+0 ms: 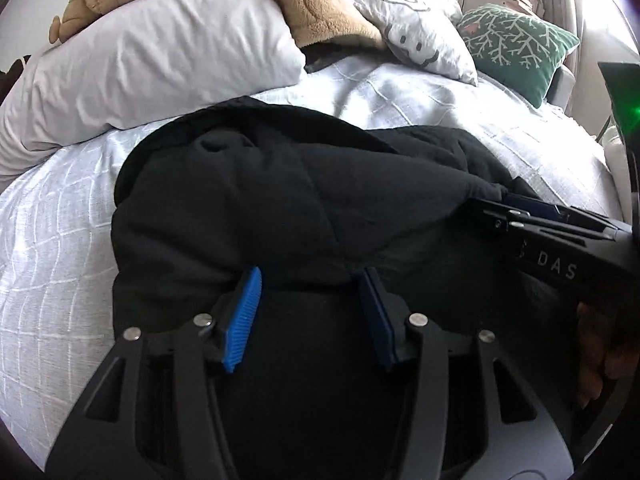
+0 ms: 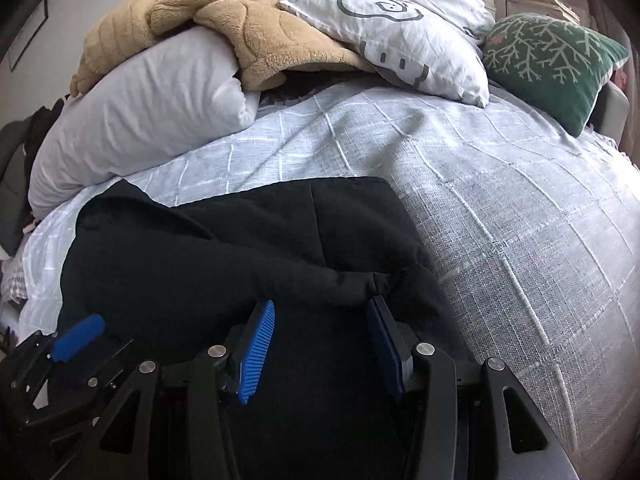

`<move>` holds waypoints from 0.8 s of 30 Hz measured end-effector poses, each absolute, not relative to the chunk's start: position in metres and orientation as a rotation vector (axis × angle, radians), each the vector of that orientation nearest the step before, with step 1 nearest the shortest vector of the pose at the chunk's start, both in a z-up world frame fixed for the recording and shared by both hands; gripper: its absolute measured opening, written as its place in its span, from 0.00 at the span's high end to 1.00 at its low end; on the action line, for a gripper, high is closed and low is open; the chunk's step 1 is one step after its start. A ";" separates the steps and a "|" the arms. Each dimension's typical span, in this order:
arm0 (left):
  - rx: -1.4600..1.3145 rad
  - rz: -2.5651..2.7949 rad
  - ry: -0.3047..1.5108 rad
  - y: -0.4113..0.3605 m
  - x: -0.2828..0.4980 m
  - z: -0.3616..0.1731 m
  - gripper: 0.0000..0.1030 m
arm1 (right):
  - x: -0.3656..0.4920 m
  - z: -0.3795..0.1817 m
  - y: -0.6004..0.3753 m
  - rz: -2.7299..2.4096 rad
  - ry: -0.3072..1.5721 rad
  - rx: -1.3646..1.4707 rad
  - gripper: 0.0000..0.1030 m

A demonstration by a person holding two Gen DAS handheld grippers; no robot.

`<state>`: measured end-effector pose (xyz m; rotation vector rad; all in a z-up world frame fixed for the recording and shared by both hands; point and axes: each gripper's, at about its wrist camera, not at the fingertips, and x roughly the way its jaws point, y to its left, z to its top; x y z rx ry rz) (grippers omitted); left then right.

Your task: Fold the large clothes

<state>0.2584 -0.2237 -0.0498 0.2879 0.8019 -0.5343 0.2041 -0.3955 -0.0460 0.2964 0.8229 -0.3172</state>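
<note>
1. Bulky black fleece garment (image 1: pixel 280 208) bunched on pale grey checked bedspread (image 2: pixel 500 200), near its front edge.
2. Left gripper (image 1: pixel 310 280) spread apart, blue pads against the fabric.
3. Right gripper (image 2: pixel 320 312) likewise apart, tips touching a twisted fold.

A bulky black garment (image 1: pixel 280 200) lies bunched and partly folded on the bed.

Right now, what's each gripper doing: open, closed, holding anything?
Left gripper: open, tips against the black garment, nothing clamped.
Right gripper: open, tips at a bunched fold of the garment, not clamped.
</note>
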 end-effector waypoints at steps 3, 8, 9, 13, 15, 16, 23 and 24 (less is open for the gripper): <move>0.290 -0.542 0.810 -0.225 0.259 -0.046 0.48 | 0.206 -0.042 -0.389 -0.338 0.836 0.261 0.52; 0.204 -0.638 0.820 -0.197 0.246 -0.008 0.47 | 0.197 -0.012 -0.377 -0.295 0.867 0.216 0.43; 0.158 -0.677 0.823 -0.187 0.237 0.005 0.47 | 0.188 0.000 -0.373 -0.264 0.856 0.213 0.43; 0.108 -0.756 0.803 -0.161 0.189 0.031 0.47 | 0.145 0.038 -0.354 -0.178 0.814 0.181 0.42; 0.137 -0.780 0.795 -0.157 0.166 0.032 0.47 | 0.126 0.046 -0.343 -0.151 0.806 0.156 0.42; 0.160 -0.797 0.804 -0.156 0.155 0.028 0.47 | 0.118 0.047 -0.338 -0.144 0.806 0.135 0.42; 0.326 -0.803 0.782 -0.168 0.110 -0.029 0.46 | 0.081 -0.003 -0.333 -0.175 0.877 0.059 0.43; 0.357 -0.788 0.760 -0.171 0.105 -0.037 0.46 | 0.081 -0.012 -0.333 -0.174 0.881 0.038 0.43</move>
